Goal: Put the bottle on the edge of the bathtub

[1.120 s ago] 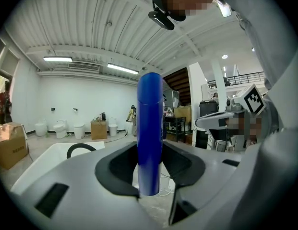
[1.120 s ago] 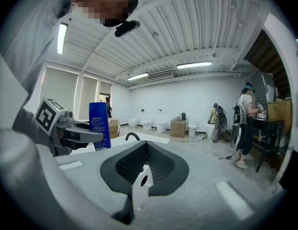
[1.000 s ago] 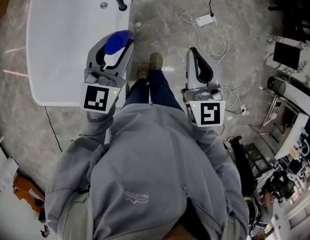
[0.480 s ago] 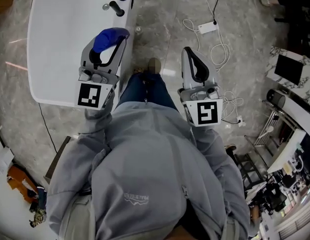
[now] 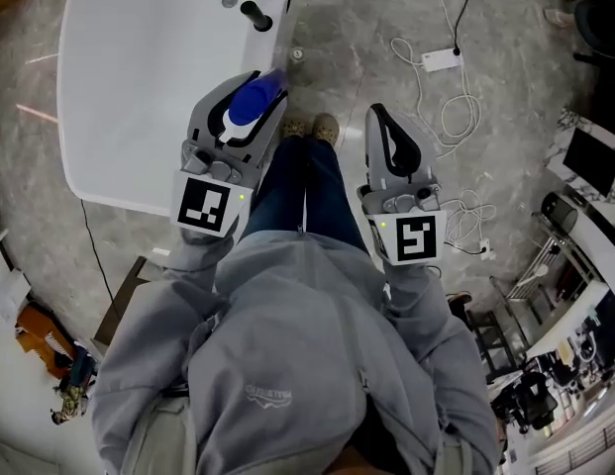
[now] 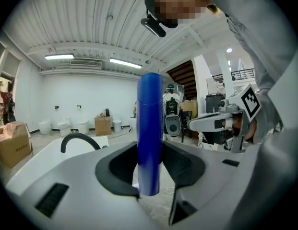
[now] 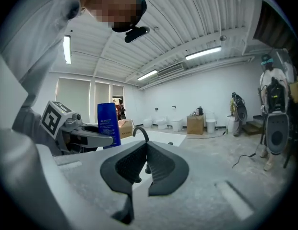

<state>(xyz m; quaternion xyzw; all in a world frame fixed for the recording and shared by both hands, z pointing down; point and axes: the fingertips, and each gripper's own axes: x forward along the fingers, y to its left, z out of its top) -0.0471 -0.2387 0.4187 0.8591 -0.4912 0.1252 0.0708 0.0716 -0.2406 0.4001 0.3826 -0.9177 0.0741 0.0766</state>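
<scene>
A tall blue bottle (image 5: 256,102) stands upright between the jaws of my left gripper (image 5: 250,92), which is shut on its lower part. In the left gripper view the bottle (image 6: 149,128) rises straight up from the gripper (image 6: 149,159). It hangs over the right rim of the white bathtub (image 5: 139,77), near the black taps (image 5: 256,13). My right gripper (image 5: 384,127) is held over the floor beside the person's legs, shut and empty, its pads touching (image 7: 145,159). From the right gripper view the bottle (image 7: 108,125) shows at the left.
A white power strip with a looped cable (image 5: 441,59) lies on the marble floor to the right. The person's shoes (image 5: 309,127) stand just by the tub's rim. Racks and equipment (image 5: 574,216) crowd the far right. A cardboard box (image 6: 12,143) sits beyond the tub.
The left gripper keeps its hold on the bottle and has drifted a little right along the tub's rim. The person's feet have shifted and the head view has swung.
</scene>
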